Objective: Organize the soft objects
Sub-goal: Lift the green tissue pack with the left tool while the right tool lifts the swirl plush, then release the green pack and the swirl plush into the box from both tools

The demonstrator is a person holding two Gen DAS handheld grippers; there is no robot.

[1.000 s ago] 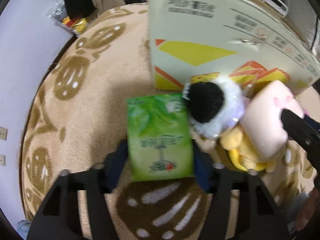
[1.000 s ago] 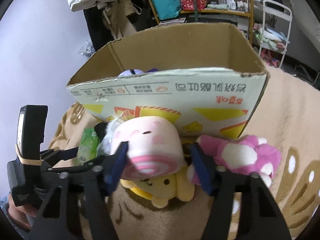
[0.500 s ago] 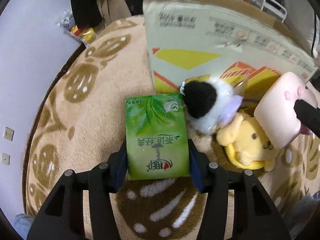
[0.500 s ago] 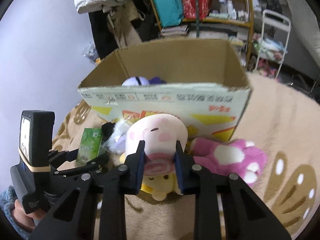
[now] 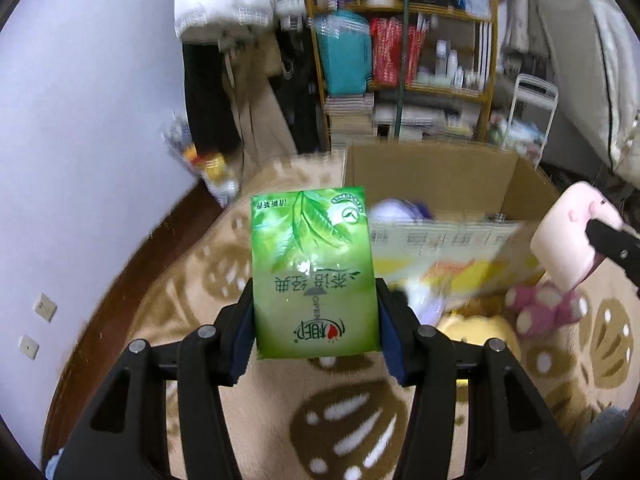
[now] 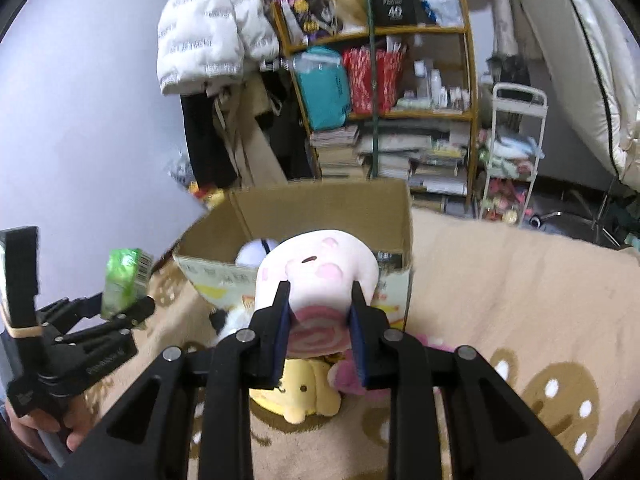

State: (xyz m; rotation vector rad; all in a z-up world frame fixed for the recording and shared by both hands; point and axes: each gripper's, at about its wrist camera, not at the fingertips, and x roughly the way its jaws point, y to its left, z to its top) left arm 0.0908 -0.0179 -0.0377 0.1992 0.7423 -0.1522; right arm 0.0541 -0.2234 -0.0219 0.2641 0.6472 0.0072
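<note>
My left gripper (image 5: 316,312) is shut on a green tissue pack (image 5: 314,272) and holds it raised above the rug, left of the open cardboard box (image 5: 448,184). My right gripper (image 6: 319,304) is shut on a pink roll-shaped plush (image 6: 320,272), held up in front of the box (image 6: 320,208); it also shows in the left wrist view (image 5: 568,232). A white and purple plush (image 6: 256,252) lies inside the box. A yellow plush (image 6: 304,392), a pink paw plush (image 5: 544,312) and a black and white plush (image 6: 228,320) lie on the rug by the box.
A tan patterned rug (image 6: 520,300) covers the floor. A cluttered wooden shelf (image 6: 384,80), hanging coats (image 6: 212,32) and a white cart (image 6: 516,148) stand behind the box. A pale wall (image 5: 80,120) is on the left.
Both grippers have lifted their loads off the rug. The tissue pack and the pink roll plush are now at the height of the box's rim, and the box's inside has come into view.
</note>
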